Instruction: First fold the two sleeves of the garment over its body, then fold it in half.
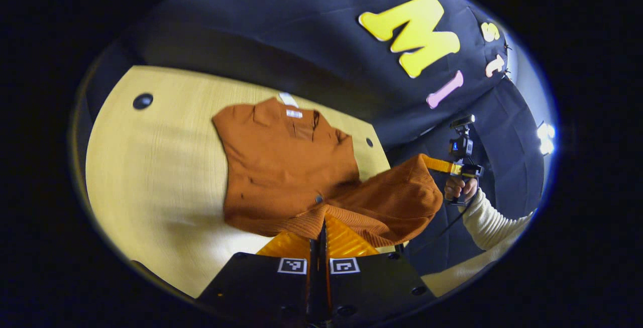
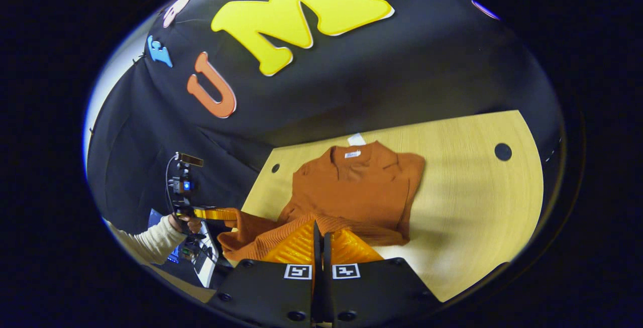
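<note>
A rust-orange knit garment [image 1: 281, 167] lies on the wooden table [image 1: 150, 167], collar at the far edge and both sleeves lying over its body. Its ribbed hem is lifted off the table toward me. My left gripper [image 1: 321, 225] is shut on one stretch of that hem. In the left gripper view, my right gripper [image 1: 432, 163] pinches the hem's other corner, held up beyond the table's edge. In the right gripper view, the garment [image 2: 361, 187] lies ahead, my right gripper [image 2: 319, 227] is shut on the hem, and my left gripper [image 2: 231, 214] grips the far corner.
The table [image 2: 477, 207] has round cable holes [image 1: 142, 101] [image 2: 503, 151] near its corners. A hand in a cream sleeve [image 1: 487, 217] holds the right gripper off the table's side. The booth's dark cloth wall stands right behind the collar. A bright lamp [image 1: 545, 137] shines at far right.
</note>
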A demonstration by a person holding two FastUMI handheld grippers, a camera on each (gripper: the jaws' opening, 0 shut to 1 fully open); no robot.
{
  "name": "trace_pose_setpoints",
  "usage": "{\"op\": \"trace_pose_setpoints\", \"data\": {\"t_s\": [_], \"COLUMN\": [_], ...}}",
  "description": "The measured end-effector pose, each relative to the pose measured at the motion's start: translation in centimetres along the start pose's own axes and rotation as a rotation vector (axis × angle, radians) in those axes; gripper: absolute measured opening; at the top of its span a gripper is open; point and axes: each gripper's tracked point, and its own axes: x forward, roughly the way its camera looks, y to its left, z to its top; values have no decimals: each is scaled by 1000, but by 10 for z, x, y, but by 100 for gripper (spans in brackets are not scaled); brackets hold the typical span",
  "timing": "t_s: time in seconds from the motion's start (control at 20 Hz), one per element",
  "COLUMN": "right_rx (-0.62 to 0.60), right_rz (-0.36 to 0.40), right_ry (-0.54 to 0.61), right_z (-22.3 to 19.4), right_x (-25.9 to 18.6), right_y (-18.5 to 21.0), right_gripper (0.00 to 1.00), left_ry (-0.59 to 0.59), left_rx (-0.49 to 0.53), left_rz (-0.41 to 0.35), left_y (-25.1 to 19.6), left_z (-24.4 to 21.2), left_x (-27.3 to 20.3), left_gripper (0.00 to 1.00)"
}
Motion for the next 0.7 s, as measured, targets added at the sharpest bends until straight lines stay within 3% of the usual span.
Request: {"op": "trace_pose_setpoints", "data": {"t_s": [0.2, 0.55, 0.7], "right_rx": [61, 266, 355], "right_rz": [-101, -265, -257], "right_ry": [14, 15, -10], "right_z": [36, 35, 36], "right_x": [65, 159, 159], "right_y": [-44, -154, -165], "right_gripper": [0, 0, 1], "left_ry": [-127, -134, -157], "left_rx": [-83, -201, -250], "left_rz": [80, 220, 217], "left_y": [43, 124, 136], "left_z": [74, 85, 84], "left_x": [60, 145, 154], "left_gripper": [3, 2, 3]}}
